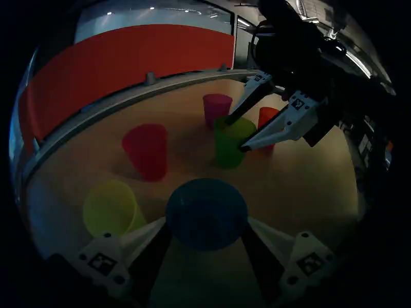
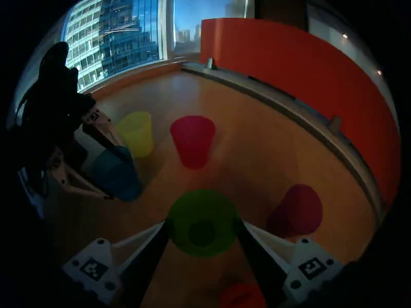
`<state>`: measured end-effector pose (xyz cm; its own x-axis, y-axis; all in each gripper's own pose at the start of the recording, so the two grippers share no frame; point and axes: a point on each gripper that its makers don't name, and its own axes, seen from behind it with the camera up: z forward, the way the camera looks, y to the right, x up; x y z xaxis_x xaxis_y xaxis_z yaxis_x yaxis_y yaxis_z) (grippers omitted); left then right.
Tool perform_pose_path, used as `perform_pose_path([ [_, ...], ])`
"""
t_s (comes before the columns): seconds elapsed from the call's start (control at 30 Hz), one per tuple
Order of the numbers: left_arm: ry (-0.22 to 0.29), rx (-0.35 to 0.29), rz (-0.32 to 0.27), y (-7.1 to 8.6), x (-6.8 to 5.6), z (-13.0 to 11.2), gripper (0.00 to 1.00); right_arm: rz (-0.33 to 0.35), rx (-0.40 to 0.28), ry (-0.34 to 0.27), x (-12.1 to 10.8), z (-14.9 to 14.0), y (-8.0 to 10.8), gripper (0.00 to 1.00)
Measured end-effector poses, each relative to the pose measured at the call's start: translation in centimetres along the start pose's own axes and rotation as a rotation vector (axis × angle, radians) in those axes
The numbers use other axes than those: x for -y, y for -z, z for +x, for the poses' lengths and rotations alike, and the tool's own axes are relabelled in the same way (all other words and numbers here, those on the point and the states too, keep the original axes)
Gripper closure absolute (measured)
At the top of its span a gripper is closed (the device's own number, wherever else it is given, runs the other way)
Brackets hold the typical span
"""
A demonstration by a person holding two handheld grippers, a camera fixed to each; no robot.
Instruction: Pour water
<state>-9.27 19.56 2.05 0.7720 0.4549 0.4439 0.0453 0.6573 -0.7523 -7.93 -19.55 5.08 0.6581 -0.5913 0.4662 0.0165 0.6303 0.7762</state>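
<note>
Two cups are pinched: the blue cup (image 1: 206, 205) in the left tool (image 1: 205, 222), the green cup (image 2: 202, 228) in the right tool (image 2: 202, 223), both upright on the bench (image 1: 308, 179). A red cup (image 1: 146, 150) stands ahead of the left tool.

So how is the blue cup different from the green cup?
The blue cup is blue and the green cup is green. The blue cup sits between the left gripper's fingers; the green cup sits between the right gripper's. The blue cup is beside a yellow cup; the green cup is nearer a magenta cup. Both are open-topped cups.
</note>
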Motion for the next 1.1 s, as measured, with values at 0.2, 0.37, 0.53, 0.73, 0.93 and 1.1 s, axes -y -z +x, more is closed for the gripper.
perform_pose_path([
  [0.2, -0.003, -0.005, -0.004, 0.4, -0.3, 0.2, 0.16, -0.002, -0.032, -0.008, 0.2, 0.7, 0.8, 0.07],
  [0.37, -0.006, -0.023, 0.002, 1.2, -0.6, 0.8, 0.16, -0.008, -0.054, -0.021, 0.3, 1.0, 2.0, 0.07],
  [0.53, -0.016, -0.054, 0.017, 2.5, -1.2, 2.2, 0.16, -0.02, -0.087, -0.022, 0.6, 1.5, 3.9, 0.07],
  [0.73, -0.035, -0.105, 0.039, 4.6, -2.1, 4.4, 0.16, -0.033, -0.146, -0.023, 1.3, 2.4, 6.8, 0.07],
  [0.93, -0.054, -0.162, 0.064, 7.0, -3.3, 6.5, 0.16, -0.054, -0.229, -0.02, 2.1, 3.8, 10.3, 0.07],
  [1.1, -0.064, -0.202, 0.08, 8.8, -4.2, 7.8, 0.16, -0.066, -0.316, -0.022, 2.9, 5.1, 13.0, 0.07],
])
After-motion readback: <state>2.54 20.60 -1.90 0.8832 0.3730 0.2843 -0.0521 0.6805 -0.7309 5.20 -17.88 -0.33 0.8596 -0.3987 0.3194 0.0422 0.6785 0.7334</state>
